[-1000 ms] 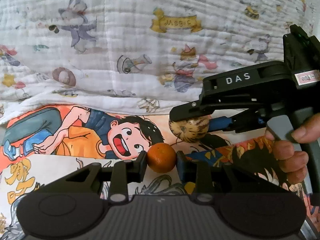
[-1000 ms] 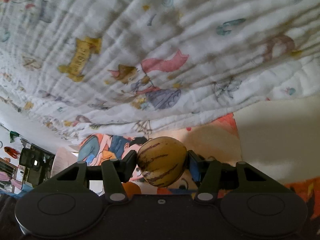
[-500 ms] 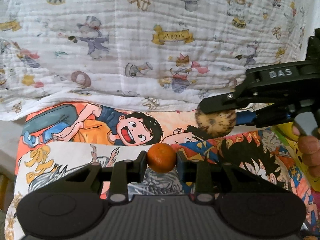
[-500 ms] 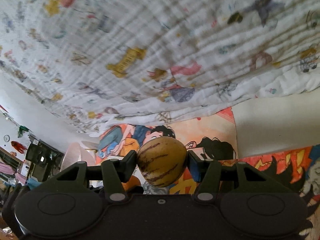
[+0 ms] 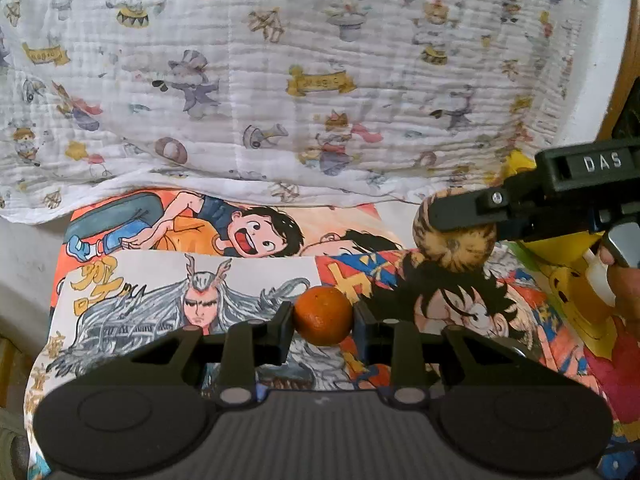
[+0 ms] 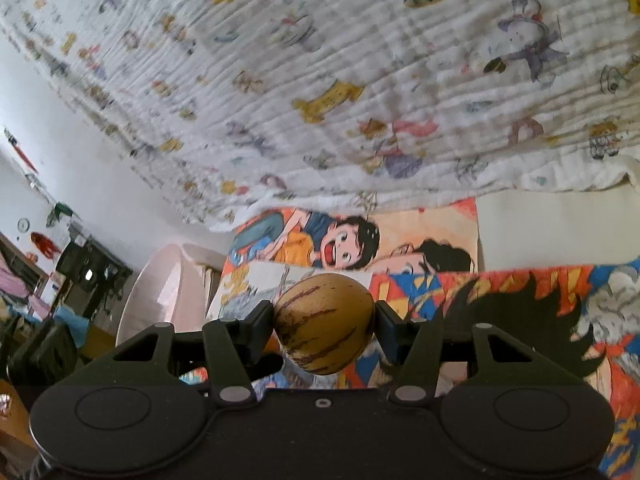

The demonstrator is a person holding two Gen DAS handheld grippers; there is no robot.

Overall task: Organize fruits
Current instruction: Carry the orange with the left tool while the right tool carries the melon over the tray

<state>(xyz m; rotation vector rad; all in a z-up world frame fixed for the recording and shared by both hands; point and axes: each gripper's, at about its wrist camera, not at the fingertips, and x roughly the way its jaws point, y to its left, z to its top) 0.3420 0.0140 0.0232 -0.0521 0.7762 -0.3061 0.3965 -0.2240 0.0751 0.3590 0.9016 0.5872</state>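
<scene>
My left gripper [image 5: 323,316] is shut on a small orange tangerine [image 5: 322,315] and holds it above the cartoon-printed cloth [image 5: 180,280]. My right gripper [image 6: 324,330] is shut on a tan melon-like fruit with purple stripes [image 6: 325,330], also held in the air. In the left wrist view the right gripper [image 5: 464,224] enters from the right with that striped fruit [image 5: 456,248], to the right of and beyond the tangerine.
A white quilt with small cartoon prints [image 5: 280,80] hangs behind the surface. A yellow object [image 5: 568,280] lies at the right edge. A pale pink basin [image 6: 160,292] stands off the table's left end, with room clutter beyond it.
Both grippers have pulled back and risen, still holding their fruits. More of the printed cloth shows. The right gripper with the striped fruit has moved to the right in the left wrist view.
</scene>
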